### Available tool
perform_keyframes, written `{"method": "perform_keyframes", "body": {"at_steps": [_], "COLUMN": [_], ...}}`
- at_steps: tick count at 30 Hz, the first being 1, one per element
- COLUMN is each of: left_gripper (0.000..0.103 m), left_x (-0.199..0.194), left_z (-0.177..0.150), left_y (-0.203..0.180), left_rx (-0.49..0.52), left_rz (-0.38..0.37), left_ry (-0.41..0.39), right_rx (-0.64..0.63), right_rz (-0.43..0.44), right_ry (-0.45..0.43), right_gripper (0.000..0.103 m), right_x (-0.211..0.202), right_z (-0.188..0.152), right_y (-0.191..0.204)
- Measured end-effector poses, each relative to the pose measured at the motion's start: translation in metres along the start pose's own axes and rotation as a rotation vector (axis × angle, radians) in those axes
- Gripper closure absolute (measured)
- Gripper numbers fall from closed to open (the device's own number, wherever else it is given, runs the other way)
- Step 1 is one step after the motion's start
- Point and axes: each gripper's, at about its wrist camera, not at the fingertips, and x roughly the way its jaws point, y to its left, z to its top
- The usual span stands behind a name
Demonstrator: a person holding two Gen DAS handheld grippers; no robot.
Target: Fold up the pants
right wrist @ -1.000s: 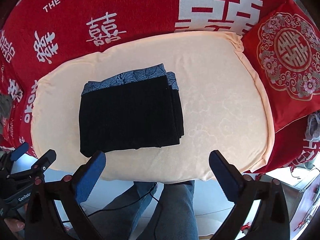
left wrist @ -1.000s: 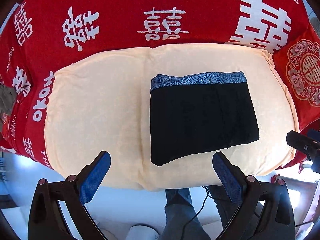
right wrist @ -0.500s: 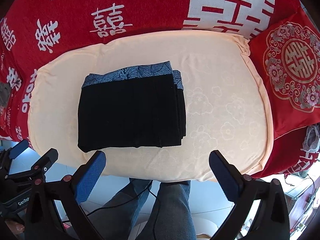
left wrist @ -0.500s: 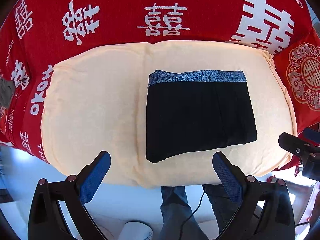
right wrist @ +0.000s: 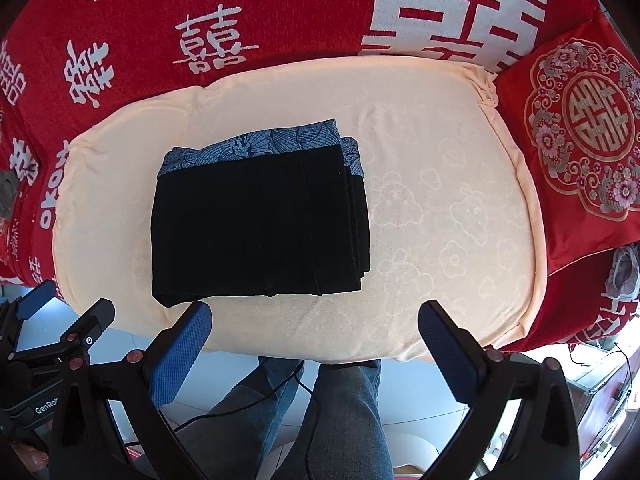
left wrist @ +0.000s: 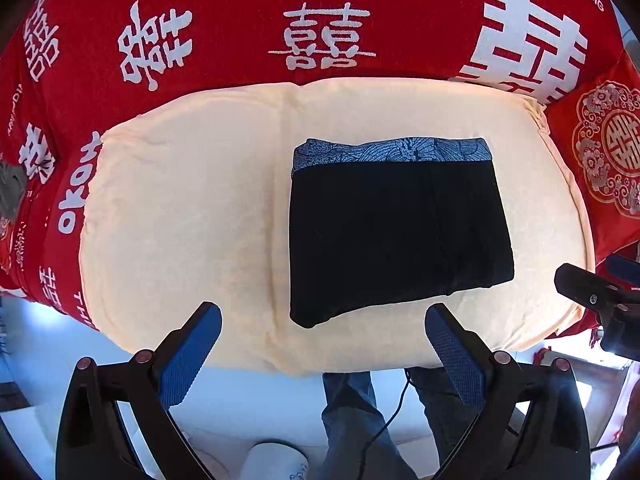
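The black pants (left wrist: 396, 232) lie folded in a neat rectangle on the cream cushion (left wrist: 180, 208), with a blue patterned waistband along the far edge. They also show in the right wrist view (right wrist: 256, 232), with stacked layers at the right side. My left gripper (left wrist: 322, 322) is open and empty, held above and in front of the cushion's near edge. My right gripper (right wrist: 314, 322) is open and empty, also back from the near edge. Neither touches the pants.
A red cover with white characters (left wrist: 320, 20) drapes the sofa behind the cushion (right wrist: 460, 200). A red embroidered pillow (right wrist: 580, 128) lies at the right. The person's jeans-clad legs (right wrist: 340, 412) and a cable are below the near edge. The other gripper shows at each view's side (left wrist: 600, 292).
Both grippers have pulled back and up a little from the cushion; the pants sit slightly farther away in view. The pants have not moved, and both grippers stay open.
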Motion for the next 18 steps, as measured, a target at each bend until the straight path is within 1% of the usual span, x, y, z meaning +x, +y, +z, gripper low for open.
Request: {"method": "perform_keyframes", "body": {"at_steps": [18], "left_gripper": [0.001], "left_x": [-0.0005], "left_z": [0.0021], "left_y": [0.0009], "left_rx": [0.001], "left_rz": [0.000], "left_ry": [0.000], "right_rx": [-0.016], "right_rz": [-0.005], "right_ry": [0.000], "right_gripper": [0.000], "right_x": [0.0011], "right_z": [0.0020], "right_y": [0.0058]}}
